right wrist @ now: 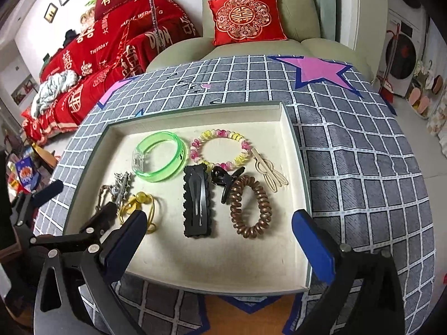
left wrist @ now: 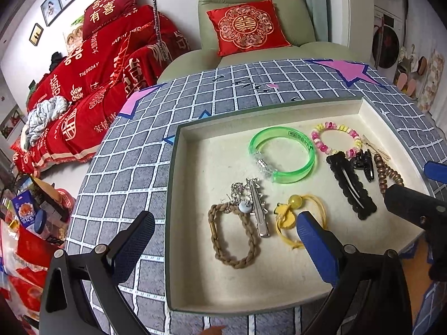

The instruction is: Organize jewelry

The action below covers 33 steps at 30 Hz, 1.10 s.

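I am holding both claws above the near edge of the tray [right wrist: 290, 122], which is sitting on the checked surface [right wrist: 363, 167]. The right claw [right wrist: 220, 240] is standing wide with nothing between its pads; the left claw [left wrist: 223, 240] is also standing wide and empty, its right finger hanging over the yellow cord tie [left wrist: 307, 209].

All the jewelry is lying inside the tray: the green bangle [right wrist: 160, 156] and the pink-and-yellow bead bracelet [right wrist: 220, 149] at the far side, the black scalloped clip [right wrist: 197, 203], the small black claw clip [right wrist: 226, 180] and the brown coil tie [right wrist: 251, 206] in the middle, the beige clip [right wrist: 269, 173] at the right, the braided cord bracelet [left wrist: 232, 237] and the silver clip [left wrist: 258, 209] at the left.

I am judging the sorting largely done, with a claw freed for another pick or adjustment. The next move is calling for a choice of piece and a descent centred over it.

The silver chain cluster is tangled and hard to separate. In the left view the beige clip is barely legible. The near tray wall is partly hidden behind my fingers.
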Motion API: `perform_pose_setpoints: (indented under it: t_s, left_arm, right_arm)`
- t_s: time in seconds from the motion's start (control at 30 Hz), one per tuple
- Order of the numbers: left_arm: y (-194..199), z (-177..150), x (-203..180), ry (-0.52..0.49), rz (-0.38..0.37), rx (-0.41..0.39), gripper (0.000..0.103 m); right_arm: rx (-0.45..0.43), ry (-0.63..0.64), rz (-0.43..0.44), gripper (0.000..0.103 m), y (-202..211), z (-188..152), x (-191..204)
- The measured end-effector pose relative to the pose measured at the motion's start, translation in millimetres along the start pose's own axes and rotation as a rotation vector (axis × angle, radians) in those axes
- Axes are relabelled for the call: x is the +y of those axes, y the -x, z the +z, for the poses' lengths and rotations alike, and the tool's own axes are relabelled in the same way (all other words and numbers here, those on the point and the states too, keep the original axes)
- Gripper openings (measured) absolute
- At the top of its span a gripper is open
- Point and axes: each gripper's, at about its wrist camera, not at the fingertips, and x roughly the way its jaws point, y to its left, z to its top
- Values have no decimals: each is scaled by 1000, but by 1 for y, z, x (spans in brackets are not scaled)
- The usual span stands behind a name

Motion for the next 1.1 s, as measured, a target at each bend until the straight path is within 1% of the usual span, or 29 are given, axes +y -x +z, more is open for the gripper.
perform_pose_setpoints:
  t_s: [0.2, 0.47, 0.67, 0.8, 0.9, 1.1]
  left_arm:
    - [18, -11, 4, 5, -4, -15, 103]
    - [61, -42, 10, 26, -18, -46, 103]
    - [97, -71, 15, 55, -13, -83, 103]
    - [119, -93, 15, 71, -10, -99, 103]
    - [134, -109, 14, 78, -8, -109, 103]
    - [163, -139, 11, 78, 14, -153, 103]
  right_arm:
    - [-24, 8, -11, 103, 13, -12, 1]
    - [-92, 8, -28, 103, 51, -43, 6]
    - [-152, 50, -55, 103, 88, -72, 19]
    - [-191, 61, -66, 103, 114, -98, 27]
    - [-205, 61, -66, 103, 126, -114, 32]
    - [-236, 62, -84, 103, 153, -148, 40]
